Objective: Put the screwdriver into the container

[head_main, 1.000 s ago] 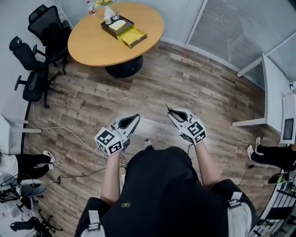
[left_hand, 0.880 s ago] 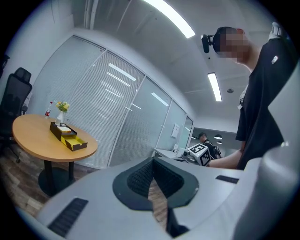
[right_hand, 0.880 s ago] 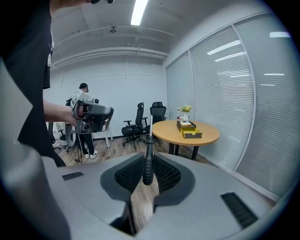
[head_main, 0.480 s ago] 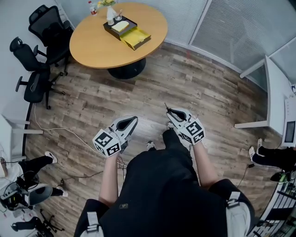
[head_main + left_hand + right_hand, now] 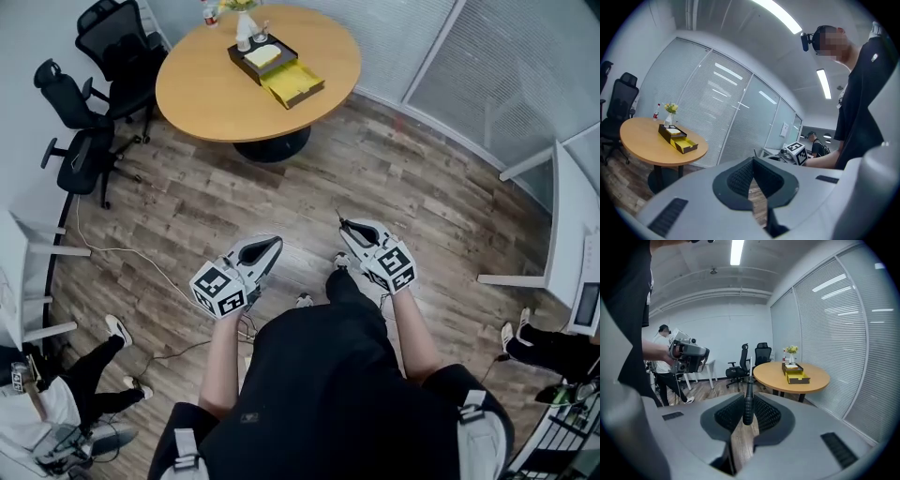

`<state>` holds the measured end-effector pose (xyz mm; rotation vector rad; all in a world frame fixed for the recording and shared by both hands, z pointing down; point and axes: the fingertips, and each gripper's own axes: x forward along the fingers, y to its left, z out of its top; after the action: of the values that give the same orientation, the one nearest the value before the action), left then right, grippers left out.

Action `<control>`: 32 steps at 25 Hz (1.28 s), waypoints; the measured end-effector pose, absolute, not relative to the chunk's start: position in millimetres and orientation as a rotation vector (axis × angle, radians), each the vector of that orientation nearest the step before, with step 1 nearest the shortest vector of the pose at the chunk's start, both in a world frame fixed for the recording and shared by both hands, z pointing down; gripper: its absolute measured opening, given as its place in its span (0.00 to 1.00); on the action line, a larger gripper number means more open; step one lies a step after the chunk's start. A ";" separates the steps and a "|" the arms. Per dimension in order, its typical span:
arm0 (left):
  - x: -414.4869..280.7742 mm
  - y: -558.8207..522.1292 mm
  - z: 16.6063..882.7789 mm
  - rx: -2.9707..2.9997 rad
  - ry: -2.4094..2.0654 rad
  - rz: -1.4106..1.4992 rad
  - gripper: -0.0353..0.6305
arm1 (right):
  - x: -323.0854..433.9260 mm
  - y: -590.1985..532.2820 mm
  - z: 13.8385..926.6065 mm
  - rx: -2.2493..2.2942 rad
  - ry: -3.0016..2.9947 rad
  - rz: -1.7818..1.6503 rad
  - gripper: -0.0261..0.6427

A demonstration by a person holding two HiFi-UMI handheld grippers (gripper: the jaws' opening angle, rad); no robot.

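My right gripper (image 5: 344, 225) is shut on a black-handled screwdriver (image 5: 748, 403), whose thin shaft pokes forward past the pads (image 5: 339, 217). The container is a black tray with a yellow drawer-like box (image 5: 292, 82) on the round wooden table (image 5: 216, 94), far ahead of both grippers. It also shows in the right gripper view (image 5: 797, 376) and the left gripper view (image 5: 678, 139). My left gripper (image 5: 276, 242) is held level beside the right one, shut, with nothing between its pads (image 5: 740, 178).
Black office chairs (image 5: 105, 49) stand left of the table. A vase and a small bottle sit behind the container. A seated person (image 5: 56, 398) and a floor cable (image 5: 141, 267) are at lower left. A white desk (image 5: 562, 216) stands at right. Wood floor lies between me and the table.
The table and container have shifted right and slightly down in the head view as I step forward. Both grippers keep their pose, the screwdriver still held.
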<state>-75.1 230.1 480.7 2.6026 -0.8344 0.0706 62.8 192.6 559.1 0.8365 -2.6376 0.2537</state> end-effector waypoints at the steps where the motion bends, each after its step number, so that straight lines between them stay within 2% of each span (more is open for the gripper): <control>1: -74.7 223.8 480.4 2.598 -0.845 0.069 0.06 | 63.0 186.8 558.0 0.826 -2.641 0.251 0.12; 32: 4.8 88.4 486.8 2.470 -1.132 0.116 0.06 | 134.3 17.7 572.7 0.542 -2.713 0.246 0.12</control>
<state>4.8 88.4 486.8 2.4704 -1.1316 0.1158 134.3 17.7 572.7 0.5420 -2.7130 0.2463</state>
